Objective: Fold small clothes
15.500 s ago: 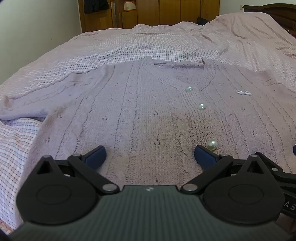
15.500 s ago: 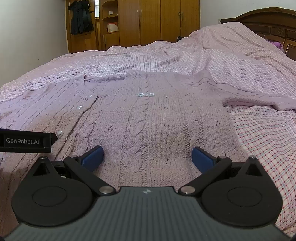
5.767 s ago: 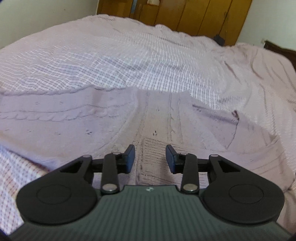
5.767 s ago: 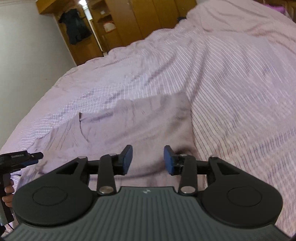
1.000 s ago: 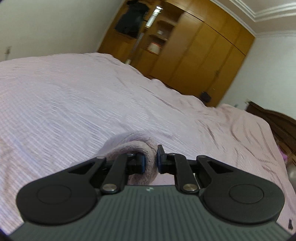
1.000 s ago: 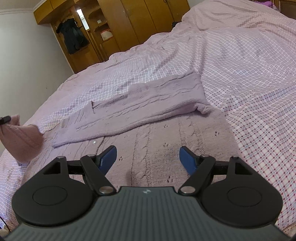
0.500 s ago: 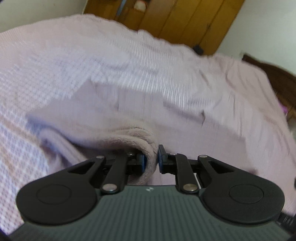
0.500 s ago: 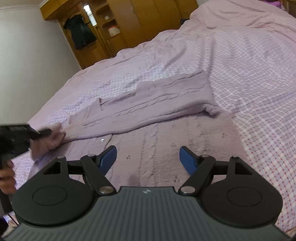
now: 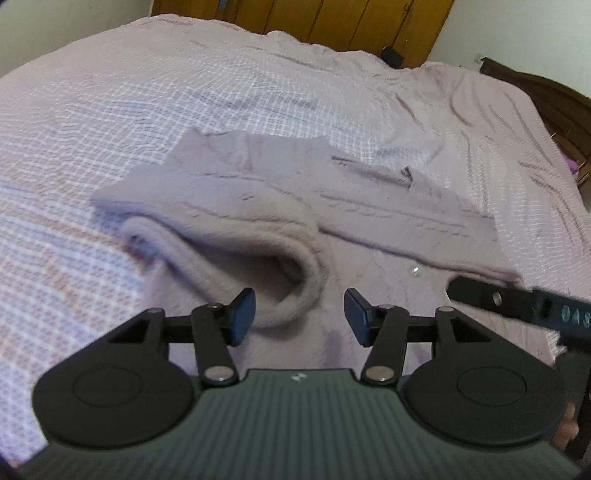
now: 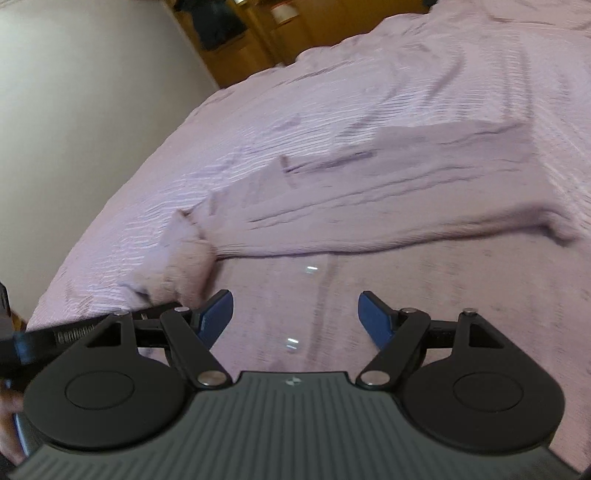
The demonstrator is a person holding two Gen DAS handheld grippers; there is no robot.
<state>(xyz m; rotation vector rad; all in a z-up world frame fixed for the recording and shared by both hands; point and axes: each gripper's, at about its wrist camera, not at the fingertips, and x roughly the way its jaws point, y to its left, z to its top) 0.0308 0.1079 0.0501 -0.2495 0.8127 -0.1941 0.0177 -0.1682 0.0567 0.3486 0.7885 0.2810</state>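
Observation:
A lilac cable-knit cardigan (image 9: 369, 206) lies on the bed with both sleeves folded across its body. The left sleeve's cuff (image 9: 258, 258) lies curled just ahead of my left gripper (image 9: 299, 314), which is open and empty above the cardigan's front. My right gripper (image 10: 295, 314) is open and empty over the cardigan (image 10: 406, 206) near two pearl buttons (image 10: 312, 269). The other sleeve (image 10: 424, 225) lies across the chest. The right gripper's body shows at the right edge of the left wrist view (image 9: 517, 306).
The bed is covered by a pink checked bedspread (image 9: 184, 92), rumpled towards the far right. Wooden wardrobes (image 9: 332, 18) stand beyond the bed. A white wall (image 10: 74, 110) is on the left, and a dark headboard (image 9: 554, 96) on the right.
My left gripper has opened and let go of the sleeve cuff, which now lies on the cardigan. My right gripper has swung left and closer to the left one.

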